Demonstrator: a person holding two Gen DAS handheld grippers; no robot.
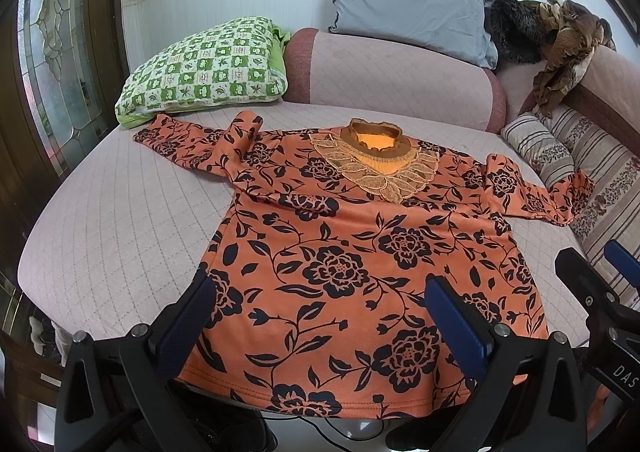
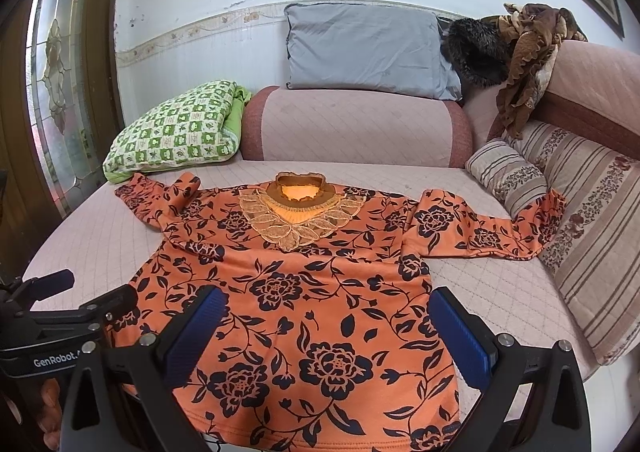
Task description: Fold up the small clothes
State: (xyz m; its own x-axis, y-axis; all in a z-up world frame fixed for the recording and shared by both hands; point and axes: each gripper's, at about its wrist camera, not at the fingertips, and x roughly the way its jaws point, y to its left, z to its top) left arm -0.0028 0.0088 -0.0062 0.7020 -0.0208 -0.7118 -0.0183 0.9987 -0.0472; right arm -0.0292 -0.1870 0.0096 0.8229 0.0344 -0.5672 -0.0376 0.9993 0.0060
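Note:
An orange top with black flowers (image 1: 340, 252) lies flat, front up, on the pink quilted sofa seat (image 1: 112, 219), lace collar at the far end, hem at the near edge. Its sleeves spread left and right; the right cuff rests on a striped cushion. It also shows in the right wrist view (image 2: 312, 292). My left gripper (image 1: 320, 292) is open and empty, fingers hovering over the hem's left half. My right gripper (image 2: 326, 302) is open and empty over the hem's right half. Each gripper shows at the edge of the other's view.
A green checked pillow (image 1: 204, 67) lies at the back left. A grey pillow (image 1: 412, 3) leans on the pink backrest. Striped cushions (image 2: 592, 232) line the right side, with brown and dark clothes (image 2: 520, 51) piled on the armrest. A glass door (image 1: 52, 63) stands at left.

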